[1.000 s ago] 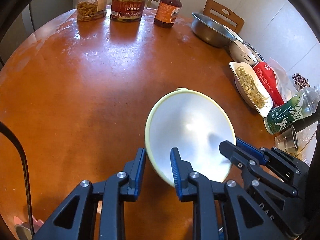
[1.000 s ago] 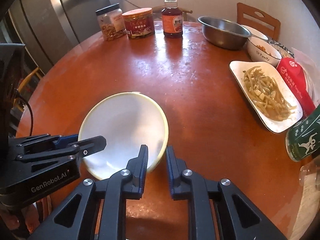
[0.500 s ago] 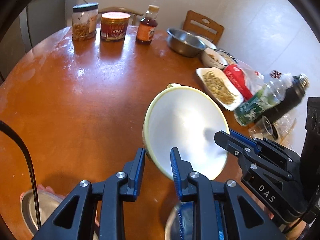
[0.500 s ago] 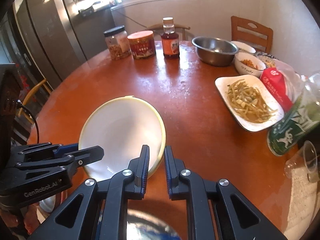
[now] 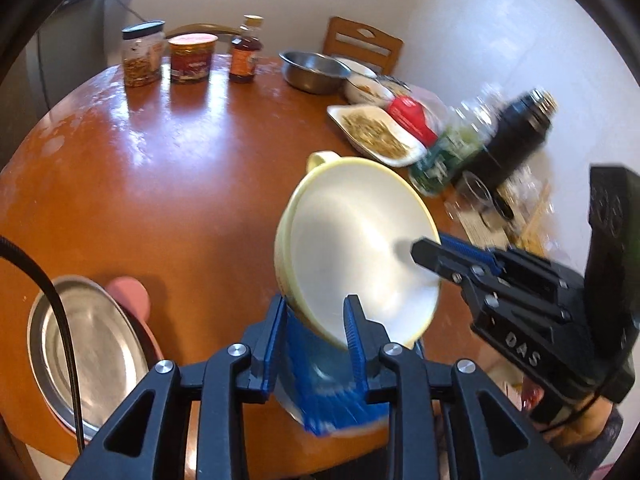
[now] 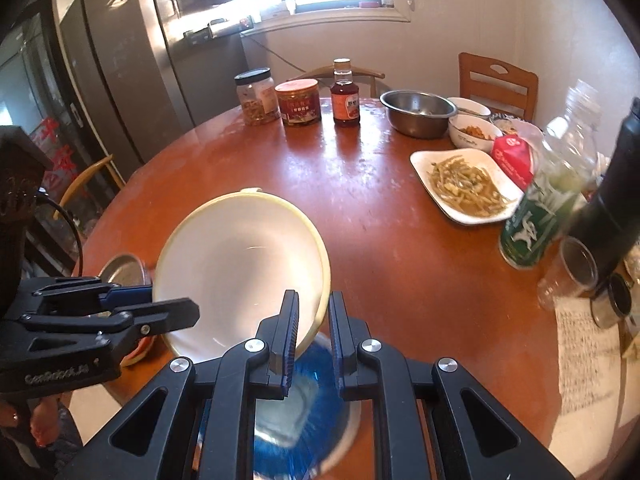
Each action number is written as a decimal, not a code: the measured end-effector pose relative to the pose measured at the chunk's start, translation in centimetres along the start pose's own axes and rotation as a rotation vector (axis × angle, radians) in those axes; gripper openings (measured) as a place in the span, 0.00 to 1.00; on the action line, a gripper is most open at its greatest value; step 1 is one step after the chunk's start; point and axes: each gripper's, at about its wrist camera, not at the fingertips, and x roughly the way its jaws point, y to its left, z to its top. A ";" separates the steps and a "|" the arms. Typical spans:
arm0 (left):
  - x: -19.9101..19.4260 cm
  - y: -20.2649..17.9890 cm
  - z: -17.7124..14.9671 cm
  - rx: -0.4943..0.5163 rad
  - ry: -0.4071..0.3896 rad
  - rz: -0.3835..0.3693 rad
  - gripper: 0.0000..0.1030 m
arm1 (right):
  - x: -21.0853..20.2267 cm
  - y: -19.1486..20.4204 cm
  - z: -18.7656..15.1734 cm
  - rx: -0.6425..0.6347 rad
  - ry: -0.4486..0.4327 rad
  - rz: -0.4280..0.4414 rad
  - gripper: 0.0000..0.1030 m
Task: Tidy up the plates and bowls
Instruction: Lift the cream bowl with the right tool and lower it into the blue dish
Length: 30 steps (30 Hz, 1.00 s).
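Observation:
A pale yellow bowl [image 5: 356, 248] with a white inside is held tilted in the air over the round wooden table [image 5: 160, 176]. My left gripper [image 5: 316, 320] is shut on its near rim. My right gripper [image 6: 314, 320] is shut on the opposite rim of the bowl [image 6: 240, 264]; it also shows in the left wrist view [image 5: 440, 256]. A blue-patterned bowl [image 6: 308, 408] sits on the table right below the held bowl. A steel plate [image 5: 84, 352] on a pink plate [image 5: 128, 292] lies at the near left.
At the back stand two jars [image 5: 142, 54], [image 5: 192, 58] and a sauce bottle [image 5: 244, 56]. On the right are a steel bowl [image 6: 418, 112], a small food bowl [image 6: 474, 134], a white dish of food [image 6: 466, 188], a red packet, a green bottle [image 6: 536, 216], a black flask and a plastic cup.
Both grippers have lifted the yellow bowl higher and drawn it back toward the near table edge. The blue bowl and the steel plate have come into view below.

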 end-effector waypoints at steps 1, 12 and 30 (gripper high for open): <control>0.0 -0.3 -0.5 0.003 0.008 -0.006 0.28 | -0.2 -0.1 -0.6 0.000 0.002 -0.003 0.15; 0.6 -1.8 -4.0 0.023 0.060 -0.005 0.29 | -0.4 -0.7 -4.0 -0.009 0.046 -0.003 0.16; 1.5 -1.1 -4.2 0.014 0.102 -0.014 0.30 | 1.1 -0.9 -4.5 0.020 0.090 0.027 0.17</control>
